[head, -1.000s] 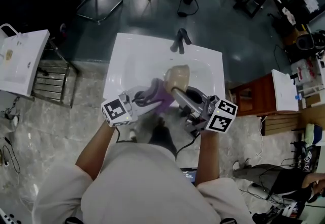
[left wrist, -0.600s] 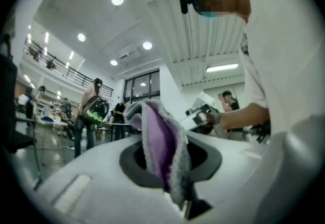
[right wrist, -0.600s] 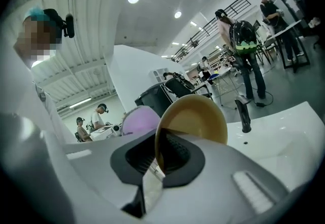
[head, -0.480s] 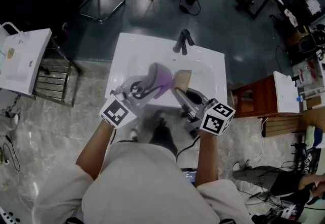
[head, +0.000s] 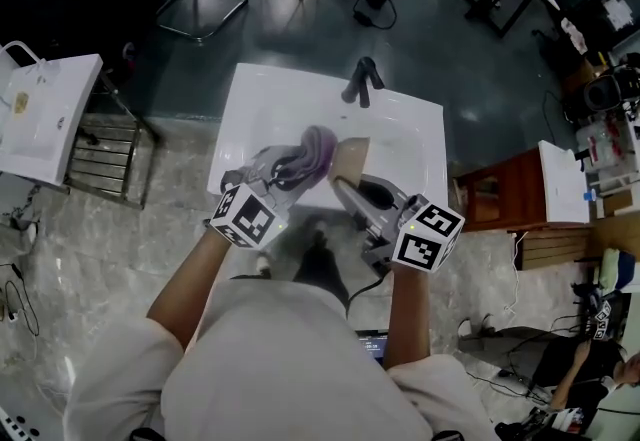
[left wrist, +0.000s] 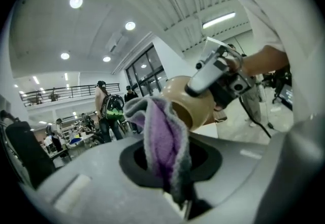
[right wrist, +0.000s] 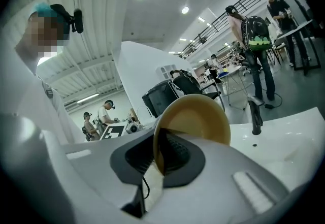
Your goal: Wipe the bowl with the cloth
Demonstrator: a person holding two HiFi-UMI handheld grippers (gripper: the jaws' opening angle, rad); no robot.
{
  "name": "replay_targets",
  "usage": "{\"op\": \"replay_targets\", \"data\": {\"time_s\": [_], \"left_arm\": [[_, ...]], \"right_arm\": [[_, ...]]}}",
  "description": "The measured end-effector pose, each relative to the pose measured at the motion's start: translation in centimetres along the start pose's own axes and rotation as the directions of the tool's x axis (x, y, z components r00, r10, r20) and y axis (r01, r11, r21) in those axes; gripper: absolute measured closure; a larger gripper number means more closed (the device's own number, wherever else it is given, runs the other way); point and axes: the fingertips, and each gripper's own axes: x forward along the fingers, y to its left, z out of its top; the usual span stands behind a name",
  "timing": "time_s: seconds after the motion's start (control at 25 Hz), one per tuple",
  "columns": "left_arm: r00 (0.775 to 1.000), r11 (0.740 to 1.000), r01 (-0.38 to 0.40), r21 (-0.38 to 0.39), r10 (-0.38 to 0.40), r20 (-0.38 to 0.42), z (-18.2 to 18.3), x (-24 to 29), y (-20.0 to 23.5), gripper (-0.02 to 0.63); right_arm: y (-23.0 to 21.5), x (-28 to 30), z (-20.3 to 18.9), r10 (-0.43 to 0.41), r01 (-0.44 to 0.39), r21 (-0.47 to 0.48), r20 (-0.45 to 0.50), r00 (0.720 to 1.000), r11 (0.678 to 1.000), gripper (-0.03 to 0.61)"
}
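Note:
Over the white sink (head: pixel 262 107) I hold both grippers close together. My left gripper (head: pixel 297 163) is shut on a bunched purple and grey cloth (head: pixel 318 145), whose free end presses against the left side of a tan bowl (head: pixel 350 155). My right gripper (head: pixel 341 185) is shut on the bowl's rim and holds it on edge. In the left gripper view the cloth (left wrist: pixel 161 139) stands up from the jaws and touches the bowl (left wrist: pixel 189 100). In the right gripper view the bowl (right wrist: pixel 199 115) shows its hollow side, with its rim clamped between the jaws.
A dark faucet (head: pixel 360 81) stands at the sink's far edge and also shows in the right gripper view as a faucet (right wrist: pixel 255 111). A white stand (head: pixel 40 119) is at the left, a wooden cabinet (head: pixel 505 191) at the right. People stand in the hall behind.
The left gripper has rolled and carried the cloth from the near left of the bowl up against its side. The bowl has turned more edge-on and sunk slightly.

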Motion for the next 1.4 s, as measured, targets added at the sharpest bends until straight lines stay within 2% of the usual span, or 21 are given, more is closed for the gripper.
{"op": "replay_targets", "data": {"time_s": [0.32,0.52,0.72,1.08,1.24,1.4], "left_arm": [[0.994,0.994,0.109,-0.023,-0.109,-0.003,0.1,0.3,-3.0,0.549],[0.994,0.993,0.103,-0.064,-0.100,0.044,1.5,-0.9,-2.6,0.549],[0.995,0.996,0.067,-0.066,-0.062,0.078,2.7,-1.6,-1.6,0.549],[0.993,0.998,-0.057,-0.038,0.060,0.104,3.6,-1.7,0.5,0.549],[0.995,0.998,-0.064,-0.009,0.065,0.080,3.1,-1.1,0.7,0.549],[0.998,0.999,-0.039,-0.021,0.040,0.042,1.8,0.0,0.1,0.549]], "right_arm": [[-1.9,-0.4,0.1,-0.093,0.093,0.001,-0.003,0.996,0.996,0.558],[-2.5,-0.3,0.0,-0.113,0.113,-0.002,0.005,0.994,0.994,0.560],[-2.6,-0.1,-0.7,-0.134,0.133,-0.023,-0.024,0.991,0.991,0.563],[-0.7,0.1,-1.4,-0.068,0.065,-0.041,-0.062,0.996,0.997,0.565],[0.0,-0.3,-1.3,-0.030,0.029,-0.017,-0.051,0.998,0.999,0.565],[-0.1,-0.7,-1.1,-0.003,0.004,0.016,-0.025,1.000,1.000,0.565]]}}
